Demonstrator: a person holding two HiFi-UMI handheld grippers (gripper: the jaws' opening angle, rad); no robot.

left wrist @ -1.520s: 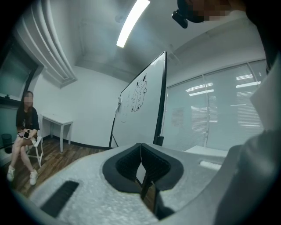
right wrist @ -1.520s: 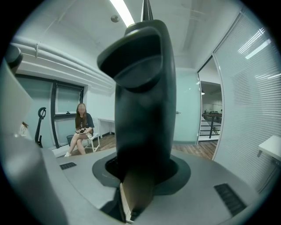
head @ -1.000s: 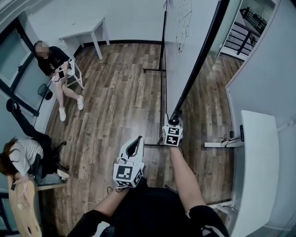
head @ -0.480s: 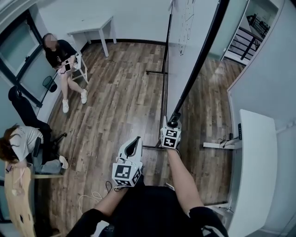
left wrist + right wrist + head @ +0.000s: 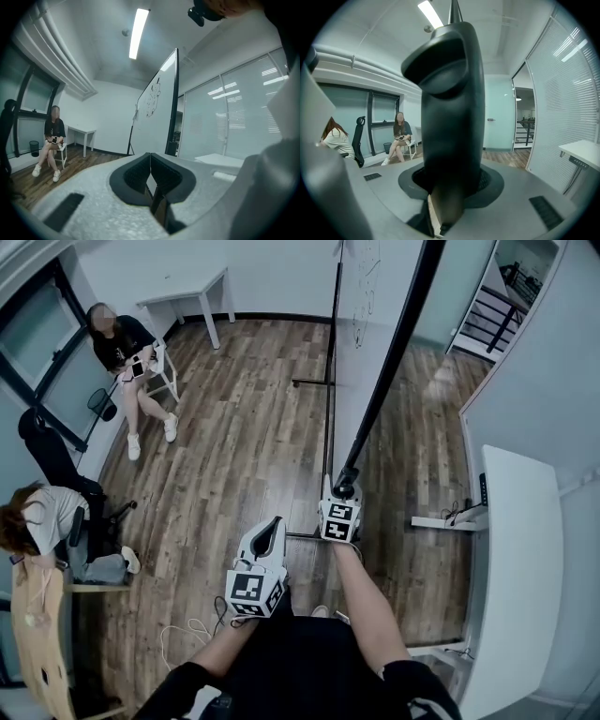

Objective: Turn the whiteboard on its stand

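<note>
The whiteboard stands on its wheeled stand, seen nearly edge-on, with its black frame running down toward me. My right gripper is shut on the lower end of that frame. In the right gripper view the black frame fills the gap between the jaws of the right gripper. My left gripper hangs to the left of the board, shut and empty. From the left gripper, whose pads meet, the whiteboard rises ahead with marker drawings on it.
A person on a white chair sits at the back left, another person at a desk at the left edge. A white table stands to the right, a small white table at the back wall. Stairs lie at the upper right.
The board's black frame has swung leftward, and the board now looks closer to edge-on. Both grippers have shifted slightly left with it; the right one stays clamped on the frame.
</note>
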